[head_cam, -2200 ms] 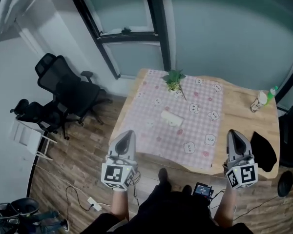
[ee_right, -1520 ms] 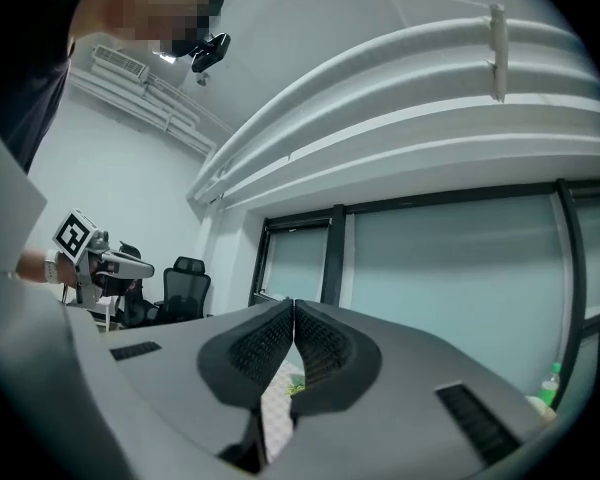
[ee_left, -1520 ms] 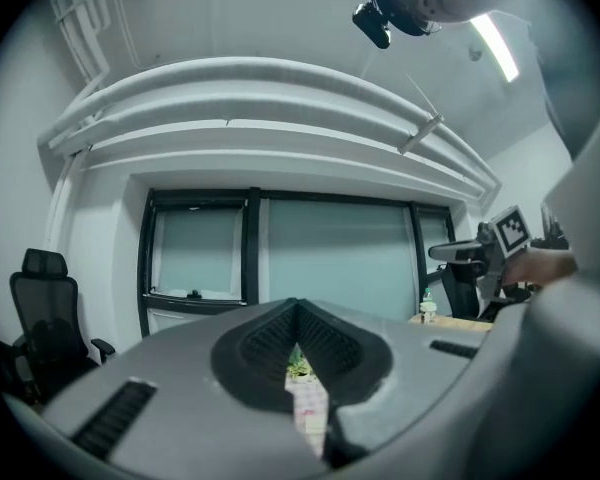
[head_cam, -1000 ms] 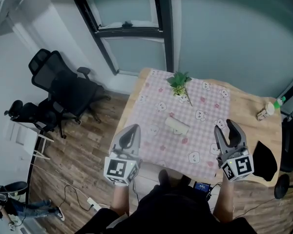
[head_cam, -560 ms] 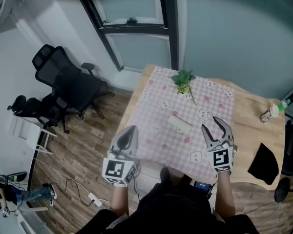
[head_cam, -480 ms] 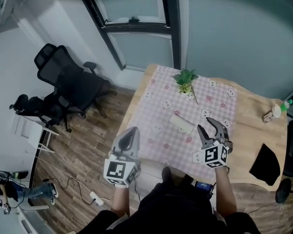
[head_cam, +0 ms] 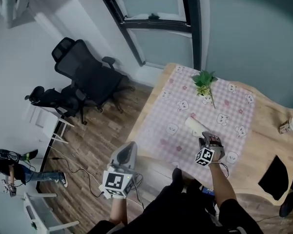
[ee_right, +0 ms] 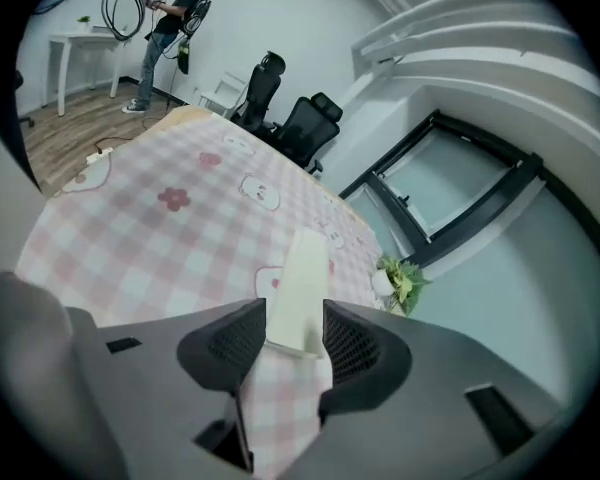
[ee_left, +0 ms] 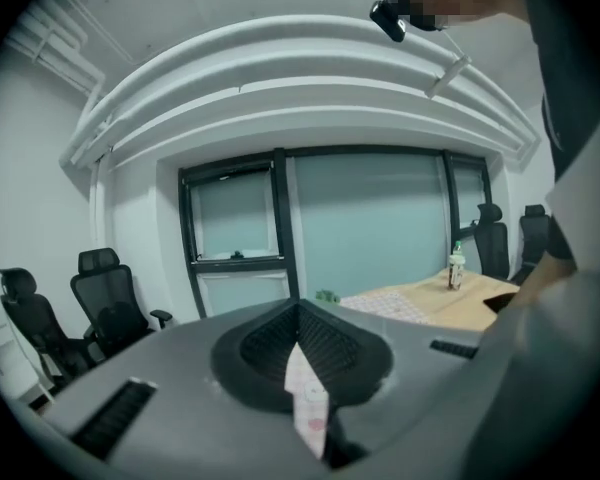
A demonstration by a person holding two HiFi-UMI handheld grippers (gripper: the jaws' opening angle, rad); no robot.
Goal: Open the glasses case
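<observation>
A cream glasses case [head_cam: 194, 125] lies shut on the pink checked tablecloth [head_cam: 176, 111], near the table's front edge. In the right gripper view the case [ee_right: 300, 288] runs away from me, its near end between the fingertips. My right gripper [head_cam: 210, 139] [ee_right: 294, 340] hangs low over that end with its jaws closing; the pads stand right at the case's sides and I see no squeeze. My left gripper [head_cam: 128, 147] [ee_left: 298, 343] is off the table's front left edge, jaws together, empty.
A small potted plant [head_cam: 204, 79] [ee_right: 400, 283] stands at the cloth's far end. A bottle [head_cam: 289, 123] and a black object [head_cam: 276, 174] sit on the bare wood [head_cam: 268, 140] at the right. Office chairs [head_cam: 88, 77] stand left of the table; a person [head_cam: 7, 167] is far left.
My right gripper has rolled, dropped and come in from the table's front right edge to the case's near end. The left gripper sank slightly by the table's edge.
</observation>
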